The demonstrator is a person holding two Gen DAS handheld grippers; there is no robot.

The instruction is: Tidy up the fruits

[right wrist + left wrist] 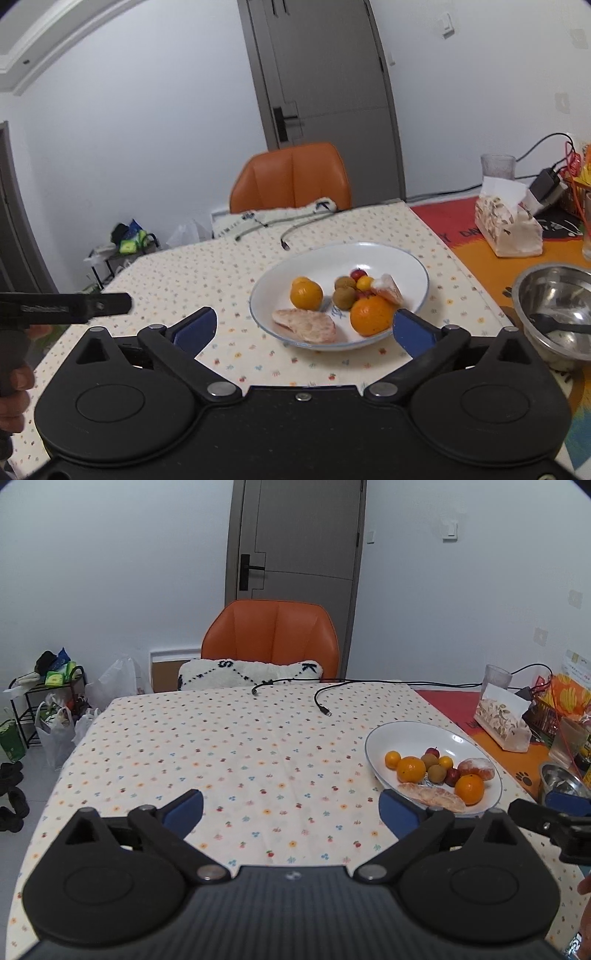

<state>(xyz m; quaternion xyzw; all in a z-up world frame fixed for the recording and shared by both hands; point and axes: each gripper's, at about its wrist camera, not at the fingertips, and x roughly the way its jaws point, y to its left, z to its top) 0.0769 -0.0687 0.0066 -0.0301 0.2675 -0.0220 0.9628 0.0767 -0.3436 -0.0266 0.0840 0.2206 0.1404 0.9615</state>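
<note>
All the fruit sits heaped in the white oval plate (413, 266) at centre frame, so sorting looks finished, though blur hides detail. Left gripper (291, 806) and right gripper (303, 328) both gape empty; next probably withdrawing.

— How many pieces sit in the white oval plate (406, 734) ahead of the right gripper?
— Two large round oranges (410, 769), two small yellow-orange citrus (392, 759), two brown kiwis (437, 774), two small red fruits (452, 776), two peeled citrus pieces (432, 796).
— And beyond both grippers?
— One orange padded chair (271, 637), two black cables (320, 701).
</note>
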